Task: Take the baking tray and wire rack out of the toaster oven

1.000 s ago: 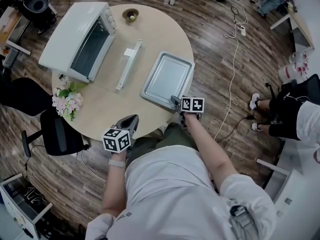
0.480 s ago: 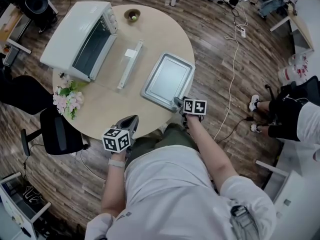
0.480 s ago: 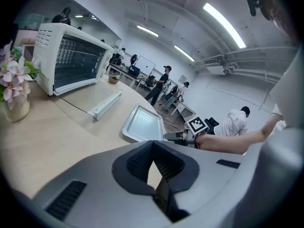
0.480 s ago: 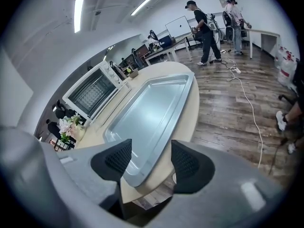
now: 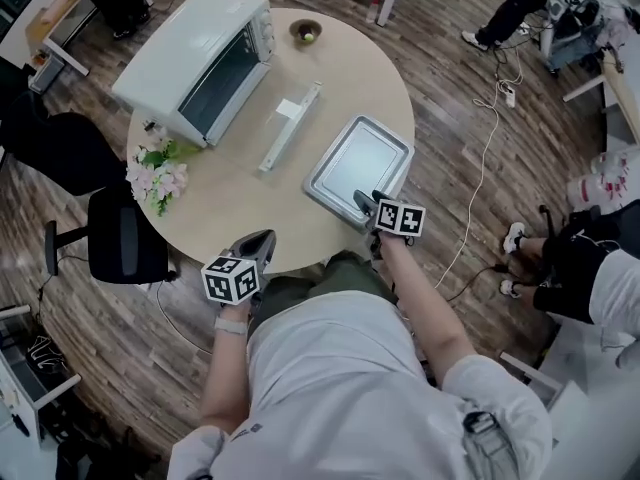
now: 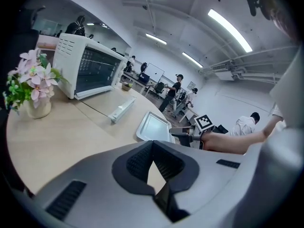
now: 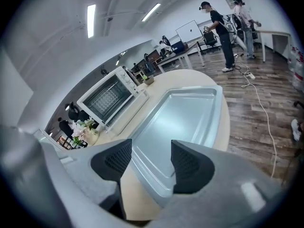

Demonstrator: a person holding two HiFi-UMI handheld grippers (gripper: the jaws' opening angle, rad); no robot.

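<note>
The room is an open workspace with a plank wood floor [image 5: 470, 138], with people standing well beyond both claws. A round, pale, smooth-topped bench [image 5: 230, 203] carries everything. Far ahead of the left claw [image 6: 153, 146] stands the white toaster oven [image 5: 190, 53], its door down. The baking tray [image 5: 360, 163] is already out and lies flat just ahead of the right claw [image 7: 151, 158], its near rim below the parted jaws, which hold nothing. The tray looks like thin, stiff, slick metal, probably light; its raised rim is the place to pinch. What seems to be the wire rack [image 7: 108, 98] sits inside the oven, well beyond both claws. It is likely rigid and light, best taken by its front bar. The left claw is closed and empty.
</note>
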